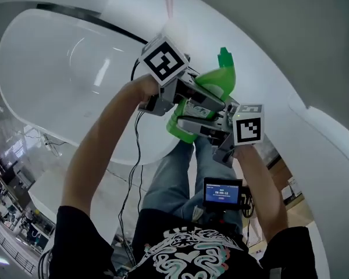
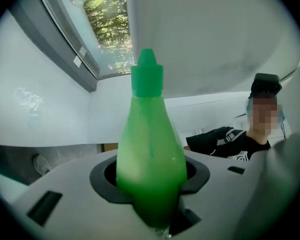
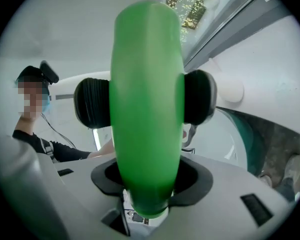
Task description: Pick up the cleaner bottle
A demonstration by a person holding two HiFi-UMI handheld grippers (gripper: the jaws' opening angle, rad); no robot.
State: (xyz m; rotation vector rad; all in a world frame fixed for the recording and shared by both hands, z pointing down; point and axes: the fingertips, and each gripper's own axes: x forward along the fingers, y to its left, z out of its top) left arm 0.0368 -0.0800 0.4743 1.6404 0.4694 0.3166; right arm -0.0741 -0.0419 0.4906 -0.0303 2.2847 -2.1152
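White bathtub point(image 1: 58, 68) below. Cleaner bottle point(image 1: 212, 89) held in air near tub edge, resting on nothing. Two-sided hold probably for steadiness (plastic looks slick). Left gripper point(image 2: 150, 204) clamped round bottle's lower body. Right gripper point(image 3: 146, 101) pinches belly between black pads point(image 3: 92, 103). Long axis tilted; green cap point(image 1: 225, 57) points away from person.

Head view looks steeply down from above onto the white oval bathtub point(image 1: 52, 51). Left gripper view sits right against the green plastic cleaner bottle point(image 2: 150, 159), cap up. Right gripper view is equally close, facing the opposite way. All three share the bottle; both gripper views catch the person point(image 2: 230, 144)
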